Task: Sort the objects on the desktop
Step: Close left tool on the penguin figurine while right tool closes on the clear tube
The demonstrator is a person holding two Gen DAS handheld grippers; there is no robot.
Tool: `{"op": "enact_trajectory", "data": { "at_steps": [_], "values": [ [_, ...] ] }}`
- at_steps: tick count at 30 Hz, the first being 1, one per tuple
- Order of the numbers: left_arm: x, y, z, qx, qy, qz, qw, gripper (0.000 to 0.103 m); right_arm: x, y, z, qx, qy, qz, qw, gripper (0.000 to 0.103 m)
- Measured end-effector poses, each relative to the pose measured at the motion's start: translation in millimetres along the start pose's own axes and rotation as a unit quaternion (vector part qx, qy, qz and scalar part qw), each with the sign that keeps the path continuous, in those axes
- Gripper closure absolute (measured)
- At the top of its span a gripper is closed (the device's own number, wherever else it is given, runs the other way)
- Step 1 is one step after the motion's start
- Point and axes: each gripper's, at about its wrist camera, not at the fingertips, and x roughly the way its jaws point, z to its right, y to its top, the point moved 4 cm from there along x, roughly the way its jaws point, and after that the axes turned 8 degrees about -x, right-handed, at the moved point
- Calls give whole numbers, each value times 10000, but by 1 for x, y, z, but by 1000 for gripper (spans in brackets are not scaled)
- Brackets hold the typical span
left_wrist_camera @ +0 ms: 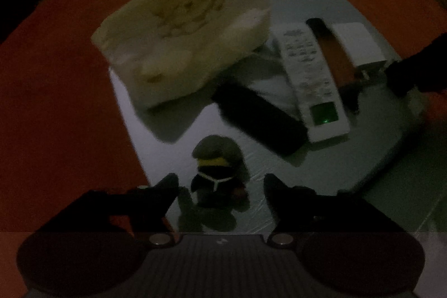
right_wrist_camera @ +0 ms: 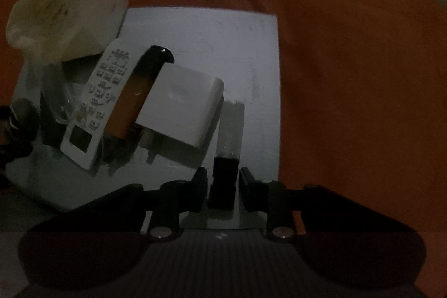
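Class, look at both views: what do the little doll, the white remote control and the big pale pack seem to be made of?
Doll: probably soft plush; fuzzy, matte outline. White remote control: likely hard plastic; smooth, rigid casing with rows of buttons. Pale pack: seemingly thin plastic film over something soft; creased, slightly glossy. The dim light leaves all three uncertain.

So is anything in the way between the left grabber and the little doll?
No. The little doll stands on the white board right between the open left gripper's fingers, with nothing in front. The black remote lies farther back.
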Motion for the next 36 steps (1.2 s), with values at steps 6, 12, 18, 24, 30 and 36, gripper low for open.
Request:
{"op": "enact_trajectory", "data": {
  "at_steps": [6, 12, 18, 24, 30, 36],
  "values": [
    [7, 2, -4, -132, 84, -174, 9997, 46, 7, 4, 0, -30, -2, 7, 10000, 70],
    [2, 6, -7, -318, -104, -61, 9994, 66, 6, 4, 9, 160, 48, -78, 9998, 82],
    [-24, 14, -7, -245, -132, 238, 9993, 68, -25, 9, 26, 407, 196, 174, 9988, 82],
    [-66, 33, -11, -701, -425, 573, 9950, 88, -74, 12, 29, 523, 405, 572, 9962, 82],
    [-66, 19, -21, -828, -411, 529, 9943, 89, -92, -4, 19, 571, 511, 729, 9944, 82],
    [-42, 13, -28, -565, -107, 346, 9977, 79, -84, -9, 21, 625, 485, 616, 9950, 82]
  ]
}}
